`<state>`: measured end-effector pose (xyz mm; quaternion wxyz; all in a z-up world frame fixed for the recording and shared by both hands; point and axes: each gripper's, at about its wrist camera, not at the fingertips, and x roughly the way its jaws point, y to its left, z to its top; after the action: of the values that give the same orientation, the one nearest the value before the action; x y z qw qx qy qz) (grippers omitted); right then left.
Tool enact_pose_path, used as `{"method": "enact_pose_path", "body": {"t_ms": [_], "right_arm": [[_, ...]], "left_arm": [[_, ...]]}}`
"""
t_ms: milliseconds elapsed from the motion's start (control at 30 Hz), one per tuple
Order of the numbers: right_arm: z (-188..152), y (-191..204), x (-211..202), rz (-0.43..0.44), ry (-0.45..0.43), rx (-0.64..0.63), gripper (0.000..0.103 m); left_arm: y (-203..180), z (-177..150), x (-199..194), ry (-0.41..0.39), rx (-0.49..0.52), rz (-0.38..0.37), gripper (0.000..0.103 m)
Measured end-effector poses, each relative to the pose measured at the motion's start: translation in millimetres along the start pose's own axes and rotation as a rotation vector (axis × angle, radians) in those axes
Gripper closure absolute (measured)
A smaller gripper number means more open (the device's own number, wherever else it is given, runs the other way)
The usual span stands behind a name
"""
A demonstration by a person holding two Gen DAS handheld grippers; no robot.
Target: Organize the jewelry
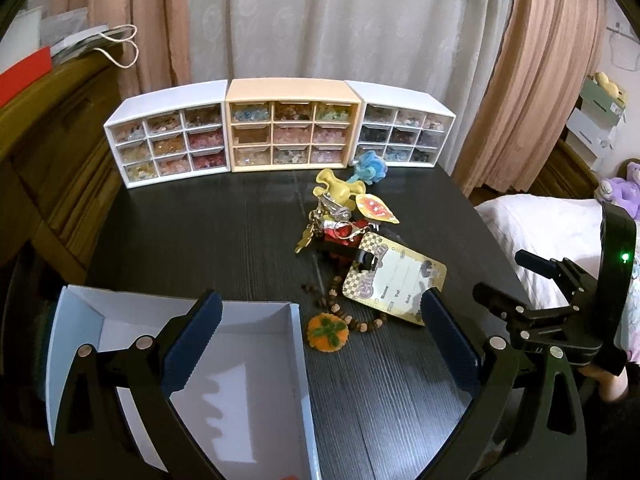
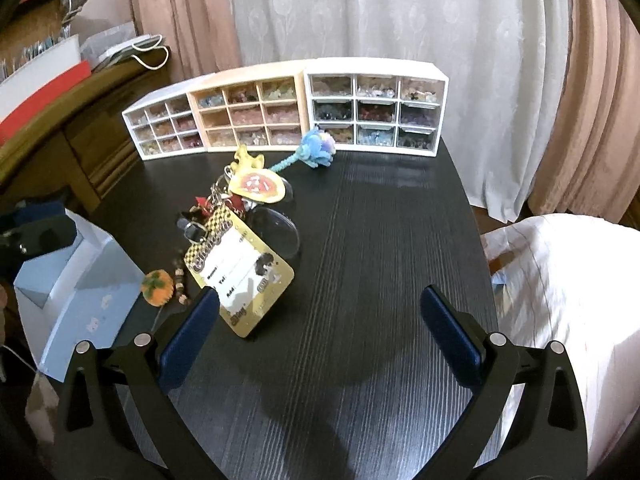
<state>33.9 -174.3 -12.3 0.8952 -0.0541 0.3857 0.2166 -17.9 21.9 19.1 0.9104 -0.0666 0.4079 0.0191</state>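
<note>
A pile of trinkets lies mid-table: a gold name tag [image 1: 400, 280] [image 2: 244, 276], an orange felt pumpkin [image 1: 329, 331] [image 2: 157, 282] on a wooden bead string [image 1: 352, 318], a yellow bone charm [image 1: 338, 189], a pizza charm [image 1: 378, 209] [image 2: 259, 186], keyrings [image 1: 340, 226] and a blue pom-pom [image 1: 370, 163] [image 2: 318, 149]. An open pale-blue box [image 1: 296, 360] [image 2: 84, 300] sits at the near left. My left gripper [image 1: 320, 320] is open, its left finger over the box. My right gripper [image 2: 320, 320] is open above bare table, right of the tag.
Three nine-drawer bead organizers stand along the table's far edge: white [image 1: 168, 136], peach [image 1: 290, 132], white [image 1: 400, 128] [image 2: 376, 108]. Curtains hang behind. A wooden cabinet [image 1: 60, 128] is left. A white bed [image 2: 568, 300] is right of the black table [image 2: 380, 240].
</note>
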Motion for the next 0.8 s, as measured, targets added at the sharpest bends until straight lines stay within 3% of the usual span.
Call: {"method": "enact_pose_path", "body": {"t_ms": [800], "right_arm": [[-0.2,3.5,5.9,-0.019,0.037,-0.011,0.007]], "left_arm": [[11.7,-2.4,2.7,0.015,-0.019,-0.009,0.004]]}}
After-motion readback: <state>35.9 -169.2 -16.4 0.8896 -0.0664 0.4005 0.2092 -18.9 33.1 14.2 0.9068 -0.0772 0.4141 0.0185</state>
